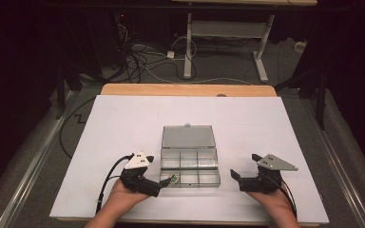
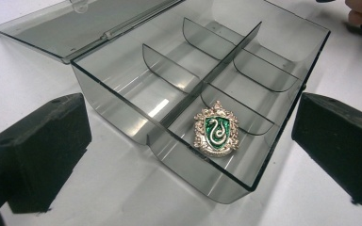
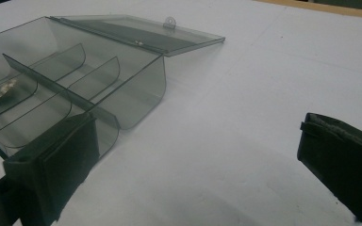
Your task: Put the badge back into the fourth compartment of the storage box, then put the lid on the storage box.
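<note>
White paper covers the wooden table (image 1: pixel 123 124) where we work, with dark floor and cables beyond. We hold the left gripper (image 1: pixel 164 184) low at the near left corner of the clear smoky plastic compartment box (image 1: pixel 190 167), jaws spread wide and holding nothing, our hand (image 1: pixel 123 197) cupped beneath it. Our right gripper (image 1: pixel 244 167) rests just right of the box, jaws equally wide and empty. Between the left jaws we see the silver crest-shaped badge with a green enamel snake (image 2: pixel 216 129), lying flat in the box's near left compartment. The hinged lid (image 1: pixel 187 137) lies open, flat behind the box.
</note>
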A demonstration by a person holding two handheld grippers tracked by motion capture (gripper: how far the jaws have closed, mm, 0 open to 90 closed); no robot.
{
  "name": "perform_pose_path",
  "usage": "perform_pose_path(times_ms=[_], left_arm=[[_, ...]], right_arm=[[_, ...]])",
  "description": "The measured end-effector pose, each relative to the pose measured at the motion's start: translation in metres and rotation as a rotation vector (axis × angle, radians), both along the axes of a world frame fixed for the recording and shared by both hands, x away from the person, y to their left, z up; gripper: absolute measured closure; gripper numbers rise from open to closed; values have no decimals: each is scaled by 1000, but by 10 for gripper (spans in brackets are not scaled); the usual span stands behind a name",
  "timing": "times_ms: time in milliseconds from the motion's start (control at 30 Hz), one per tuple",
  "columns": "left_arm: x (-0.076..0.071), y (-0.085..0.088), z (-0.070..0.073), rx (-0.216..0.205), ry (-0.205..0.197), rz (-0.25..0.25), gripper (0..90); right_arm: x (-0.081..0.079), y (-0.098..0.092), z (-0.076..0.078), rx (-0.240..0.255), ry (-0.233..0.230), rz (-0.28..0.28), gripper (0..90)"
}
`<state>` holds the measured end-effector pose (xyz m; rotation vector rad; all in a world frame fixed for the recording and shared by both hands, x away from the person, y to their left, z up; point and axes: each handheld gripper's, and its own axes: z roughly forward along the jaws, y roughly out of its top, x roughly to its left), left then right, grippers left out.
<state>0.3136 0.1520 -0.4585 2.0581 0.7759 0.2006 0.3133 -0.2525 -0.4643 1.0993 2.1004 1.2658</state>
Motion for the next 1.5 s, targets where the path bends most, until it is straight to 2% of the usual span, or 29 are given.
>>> perform_pose_path(times_ms=[267,633,733,900,1067,1200,1433,1500], left_arm=[[7,14,-6,-19,13,48,0],[13,35,-11,-15,35,106,0],[14,39,-10,6,20,119,0],[18,48,-11,6,27,147,0],[20,49,-10,8,38,174,0],[24,47,-7,-22,51,182,0],[34,41,-9,14,60,163,0],[37,43,-9,9,69,169,0]], right_arm=[[1,0,0,-4,-2,-9,3],[3,-1,1,10,-5,-21,3],[7,-1,0,7,-5,-22,3],[9,0,-1,10,2,-29,3],[11,1,-1,7,8,-25,3],[15,3,1,7,-4,-17,3],[23,7,11,32,-13,-31,3],[25,8,14,36,-16,-33,3]])
